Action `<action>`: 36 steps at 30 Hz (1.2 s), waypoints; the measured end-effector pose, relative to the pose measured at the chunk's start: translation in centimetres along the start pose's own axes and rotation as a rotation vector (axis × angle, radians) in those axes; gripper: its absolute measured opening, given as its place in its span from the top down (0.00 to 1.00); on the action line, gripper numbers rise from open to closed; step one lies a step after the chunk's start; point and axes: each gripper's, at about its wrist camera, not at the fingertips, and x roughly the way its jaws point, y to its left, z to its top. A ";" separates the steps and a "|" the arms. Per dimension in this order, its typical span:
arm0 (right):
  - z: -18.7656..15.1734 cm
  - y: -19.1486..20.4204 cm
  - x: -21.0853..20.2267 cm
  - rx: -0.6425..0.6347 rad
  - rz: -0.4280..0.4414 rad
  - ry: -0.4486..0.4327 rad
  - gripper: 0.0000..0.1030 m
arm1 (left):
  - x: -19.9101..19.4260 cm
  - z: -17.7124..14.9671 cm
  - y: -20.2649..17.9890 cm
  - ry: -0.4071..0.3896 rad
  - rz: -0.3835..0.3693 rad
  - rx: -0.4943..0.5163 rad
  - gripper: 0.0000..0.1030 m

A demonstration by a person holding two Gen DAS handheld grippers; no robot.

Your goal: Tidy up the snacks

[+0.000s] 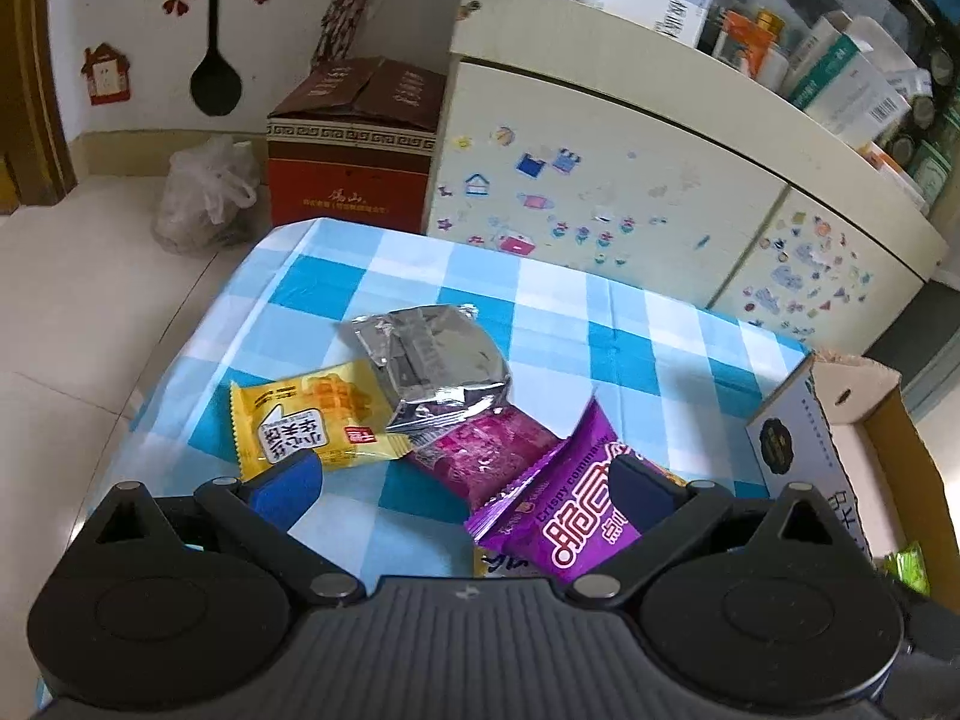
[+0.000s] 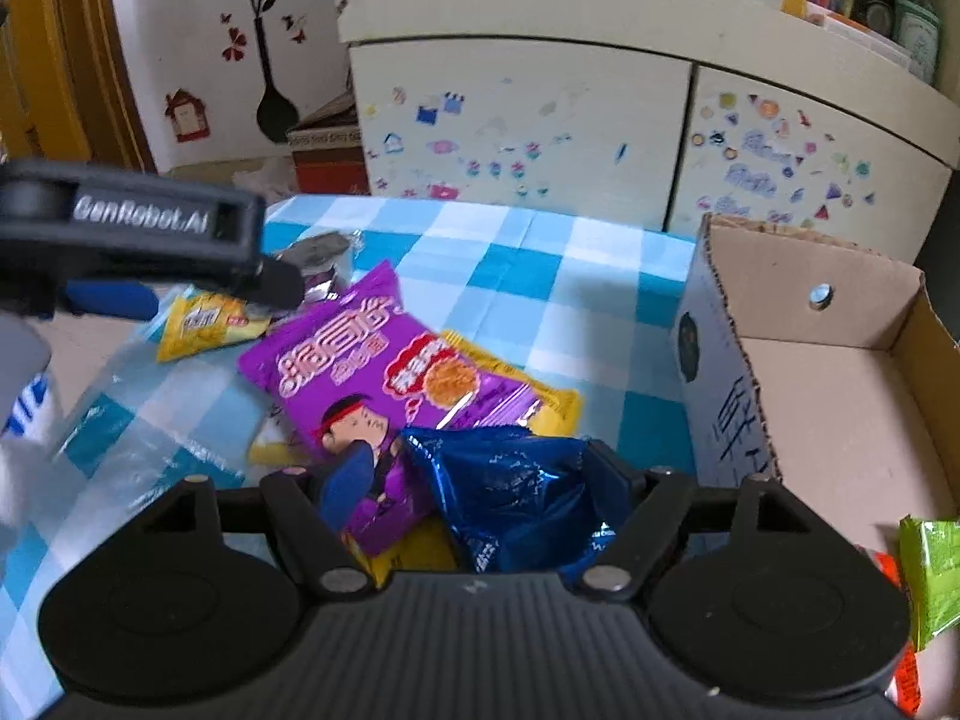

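Right wrist view: right hand-held gripper [image 2: 480, 480] clamped on blue packet [image 2: 510, 492], lower centre.
Left hand-held gripper [image 1: 462, 480]: fingers apart, empty.
Risk: slippery foil may slip out before box [image 2: 840, 396].

The silver packet [image 1: 435, 360] looks like crinkled glossy foil; the box [image 2: 840, 372] is matt corrugated cardboard.

L wrist cam: low over counter [image 1: 420, 276], close, faces fwd twd sticker cabinet [image 1: 600, 192].
R wrist cam: low, close, same heading, cardboard box [image 2: 840, 396] at rt.
Shared: purple snack pack [image 1: 576, 504] [image 2: 372, 372], checked cloth, cabinet, box.
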 end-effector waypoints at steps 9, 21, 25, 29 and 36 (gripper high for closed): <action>-0.8 1.1 -0.2 0.004 0.093 0.031 0.24 | 0.2 0.0 0.2 0.008 0.007 -0.011 0.00; -1.7 3.6 -1.5 -0.031 0.215 0.071 0.24 | 0.9 -0.3 -0.4 0.030 -0.001 0.016 0.00; -2.2 4.4 -1.9 -0.057 0.227 0.076 0.25 | 1.1 -0.4 -0.9 0.034 0.012 0.059 0.00; -2.4 4.6 -2.2 -0.062 0.246 0.086 0.26 | 1.5 -0.2 -0.9 0.070 -0.012 0.051 0.00; -2.4 3.2 -2.6 -0.032 0.154 0.130 0.36 | 1.9 -0.3 -2.1 0.090 -0.032 0.075 0.00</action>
